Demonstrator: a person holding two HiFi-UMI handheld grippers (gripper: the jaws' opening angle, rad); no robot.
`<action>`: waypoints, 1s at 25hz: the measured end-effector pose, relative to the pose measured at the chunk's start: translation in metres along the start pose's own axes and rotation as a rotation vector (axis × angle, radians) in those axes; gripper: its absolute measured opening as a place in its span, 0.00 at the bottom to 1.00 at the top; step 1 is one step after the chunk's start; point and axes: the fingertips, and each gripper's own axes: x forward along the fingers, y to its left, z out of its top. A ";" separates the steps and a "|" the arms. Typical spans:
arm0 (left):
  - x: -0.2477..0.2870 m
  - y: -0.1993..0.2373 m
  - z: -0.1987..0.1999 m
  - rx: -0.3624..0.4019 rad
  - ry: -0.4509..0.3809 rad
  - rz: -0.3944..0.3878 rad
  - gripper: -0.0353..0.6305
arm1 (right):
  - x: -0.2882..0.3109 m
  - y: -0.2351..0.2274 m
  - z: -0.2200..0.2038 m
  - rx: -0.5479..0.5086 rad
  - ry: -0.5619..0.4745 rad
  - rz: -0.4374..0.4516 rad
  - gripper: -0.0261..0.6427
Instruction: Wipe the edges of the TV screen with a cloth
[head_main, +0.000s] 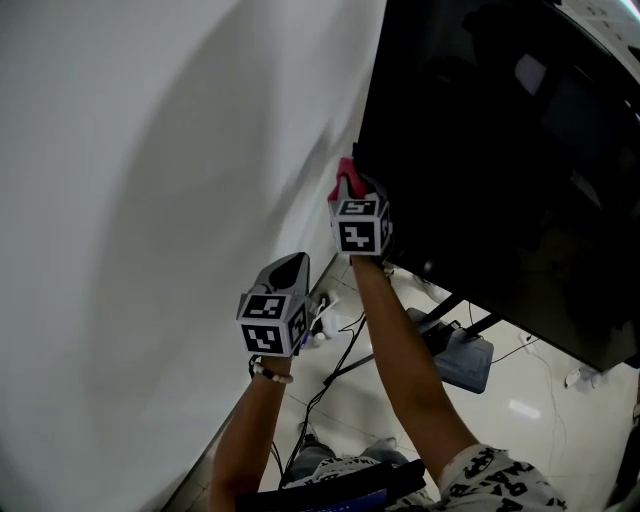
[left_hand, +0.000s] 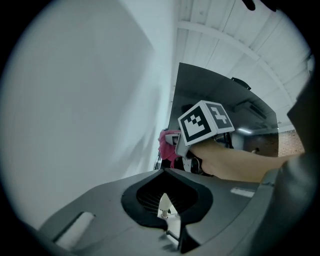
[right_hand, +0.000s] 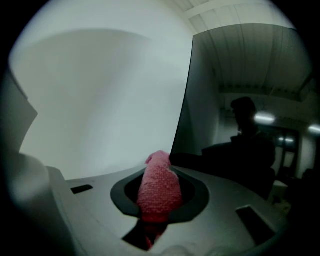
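The black TV screen (head_main: 500, 150) fills the right of the head view, its left edge running down beside the white wall. My right gripper (head_main: 348, 182) is shut on a pink cloth (head_main: 345, 171), and the cloth presses against that left edge near the lower corner. In the right gripper view the cloth (right_hand: 159, 186) bulges out of the jaw opening, touching the TV edge (right_hand: 186, 115). My left gripper (head_main: 289, 268) hangs lower and to the left, shut with nothing in it, apart from the TV. It looks up at the pink cloth (left_hand: 167, 145) and the TV (left_hand: 225, 100).
The white wall (head_main: 150, 200) stands close on the left. Below the TV are black stand legs (head_main: 456, 310), a grey box (head_main: 464, 358) on the floor and loose cables (head_main: 340, 352). The person's patterned sleeve shows at the bottom.
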 end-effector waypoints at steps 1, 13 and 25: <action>-0.002 0.002 -0.003 -0.005 0.007 0.005 0.05 | 0.001 0.004 -0.008 0.003 0.013 0.002 0.14; -0.022 0.011 -0.028 -0.030 0.106 0.028 0.05 | 0.016 0.047 -0.108 0.032 0.185 0.046 0.14; -0.010 0.010 -0.056 -0.065 0.155 0.018 0.05 | 0.010 0.055 -0.175 -0.009 0.283 0.053 0.14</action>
